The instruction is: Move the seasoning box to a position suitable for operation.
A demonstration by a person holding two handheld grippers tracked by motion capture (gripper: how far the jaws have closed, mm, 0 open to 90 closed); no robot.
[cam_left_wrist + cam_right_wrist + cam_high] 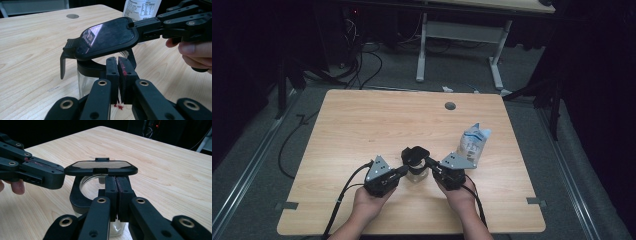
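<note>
Clear glass jar [415, 172] sits near the desk's [362, 125] front edge, its black hinged lid [106, 37] flipped up. Right tongs [116, 186] pinch the lid's edge; left tongs [117, 67] clamp the jar's black collar [77, 200].

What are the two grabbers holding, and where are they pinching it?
The right gripper pinches the raised black lid by its edge. The left gripper is shut on the black collar of the glass jar, just under that lid.
</note>
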